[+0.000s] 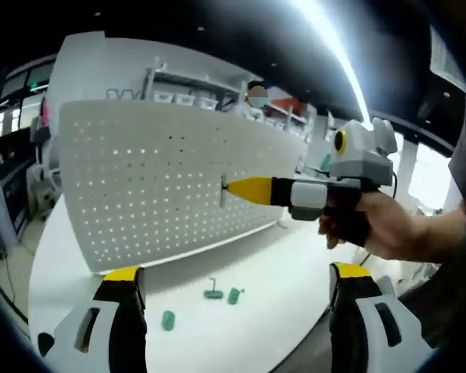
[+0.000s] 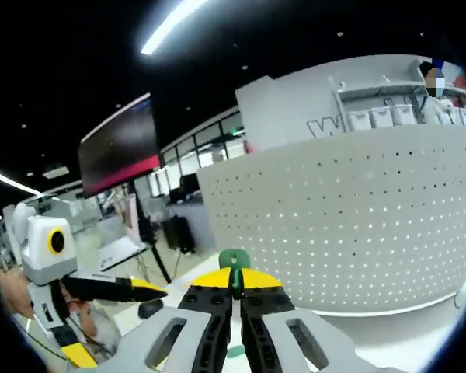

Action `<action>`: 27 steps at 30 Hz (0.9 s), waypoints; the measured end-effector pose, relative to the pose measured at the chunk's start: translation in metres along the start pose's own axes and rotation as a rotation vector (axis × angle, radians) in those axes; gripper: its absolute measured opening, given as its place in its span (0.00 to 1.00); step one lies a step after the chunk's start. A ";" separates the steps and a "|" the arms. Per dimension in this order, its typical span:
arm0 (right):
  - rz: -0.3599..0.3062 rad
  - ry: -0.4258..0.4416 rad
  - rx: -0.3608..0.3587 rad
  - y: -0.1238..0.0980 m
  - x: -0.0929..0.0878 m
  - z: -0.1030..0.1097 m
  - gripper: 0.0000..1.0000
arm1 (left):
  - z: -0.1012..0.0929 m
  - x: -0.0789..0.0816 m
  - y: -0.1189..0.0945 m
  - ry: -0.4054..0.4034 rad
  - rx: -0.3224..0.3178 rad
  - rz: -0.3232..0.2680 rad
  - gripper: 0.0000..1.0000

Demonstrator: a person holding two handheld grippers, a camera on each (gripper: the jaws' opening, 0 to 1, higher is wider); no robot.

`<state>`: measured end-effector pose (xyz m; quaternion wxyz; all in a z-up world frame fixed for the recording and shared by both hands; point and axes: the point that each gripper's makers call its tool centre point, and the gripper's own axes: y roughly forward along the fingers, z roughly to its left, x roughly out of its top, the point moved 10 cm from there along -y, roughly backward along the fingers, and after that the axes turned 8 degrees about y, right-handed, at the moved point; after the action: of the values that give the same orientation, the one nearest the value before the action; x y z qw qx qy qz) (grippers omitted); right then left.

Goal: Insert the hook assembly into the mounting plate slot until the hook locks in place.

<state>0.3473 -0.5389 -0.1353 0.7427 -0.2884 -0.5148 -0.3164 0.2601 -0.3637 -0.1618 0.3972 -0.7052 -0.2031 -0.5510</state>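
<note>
A white pegboard mounting plate (image 1: 163,179) stands upright on a white table (image 1: 295,272). My right gripper (image 1: 237,188), held by a hand, reaches in from the right and is shut on a small green hook (image 1: 223,191) at the board's face. I cannot tell whether the hook sits in the holes. In the right gripper view the yellow-tipped jaws of the right gripper (image 2: 233,281) pinch the green hook (image 2: 233,260) in front of the pegboard (image 2: 357,225). My left gripper (image 1: 237,273) hangs open over the table, holding nothing.
Three loose green hooks (image 1: 213,293) (image 1: 234,294) (image 1: 168,319) lie on the table before the board. Shelving (image 1: 186,89) and a person (image 1: 256,97) are behind it. In the right gripper view, the left gripper's yellow-tipped finger (image 2: 132,289) shows at the left.
</note>
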 end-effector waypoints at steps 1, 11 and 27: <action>-0.010 -0.004 -0.009 0.003 0.003 -0.003 0.00 | 0.002 -0.001 -0.001 -0.002 0.004 0.000 1.00; -0.213 -0.142 -0.223 0.029 0.052 -0.054 0.00 | 0.014 0.000 -0.007 -0.028 0.030 -0.005 1.00; -0.285 -0.196 -0.387 0.055 0.072 -0.091 0.00 | 0.020 -0.001 -0.005 -0.047 0.037 0.002 0.99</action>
<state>0.4620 -0.5855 -0.1000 0.5680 -0.3788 -0.5499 -0.4810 0.2687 -0.3449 -0.1623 0.4059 -0.7105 -0.2220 -0.5302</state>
